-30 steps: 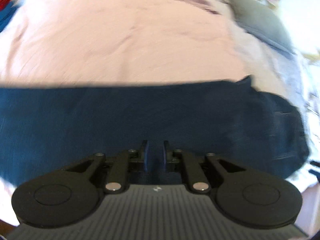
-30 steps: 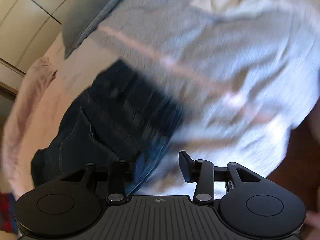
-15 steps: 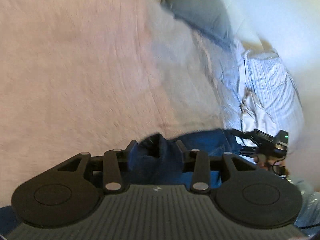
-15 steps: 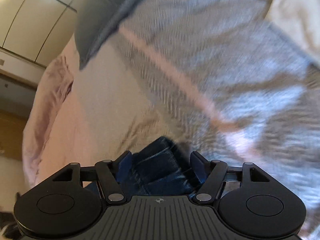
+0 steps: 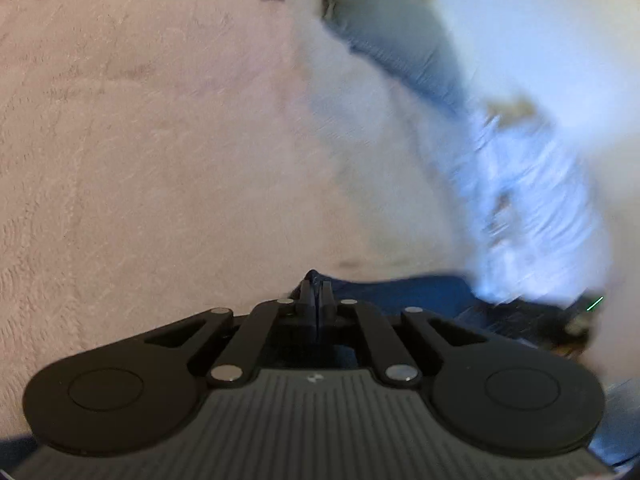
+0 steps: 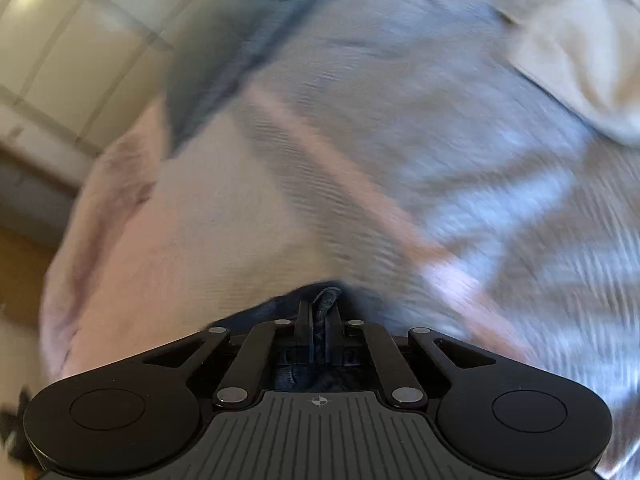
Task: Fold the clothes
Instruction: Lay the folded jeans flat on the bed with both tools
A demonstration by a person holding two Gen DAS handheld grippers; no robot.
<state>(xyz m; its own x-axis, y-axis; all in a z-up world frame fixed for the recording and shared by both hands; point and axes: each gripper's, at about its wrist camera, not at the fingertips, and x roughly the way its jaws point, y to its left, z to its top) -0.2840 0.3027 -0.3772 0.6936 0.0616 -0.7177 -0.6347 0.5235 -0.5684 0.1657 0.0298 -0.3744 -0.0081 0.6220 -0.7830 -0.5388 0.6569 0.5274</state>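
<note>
Both tongs, left tongs (image 5: 318,294) and right tongs (image 6: 319,316), clamp crumpled dark denim jeans (image 6: 326,300) above nubbly pink bedspread (image 5: 160,140).

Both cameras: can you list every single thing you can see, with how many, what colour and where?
jeans: one, dark blue denim, bunched at both grippers; also seen in the left wrist view.
pink blanket: one, pale pink, spread under everything, fills most of the left wrist view.
grey pillow: one, grey-blue, at the far end of the pink blanket.
striped cloth: one, light blue-grey with a pink band, beside the pink blanket; blurred.
cream cloth: one, cream, top right of the right wrist view.
wall panels: cream, top left of the right wrist view.
left gripper: one, black, jaws shut on the jeans.
right gripper: one, black, jaws shut on the jeans.
</note>
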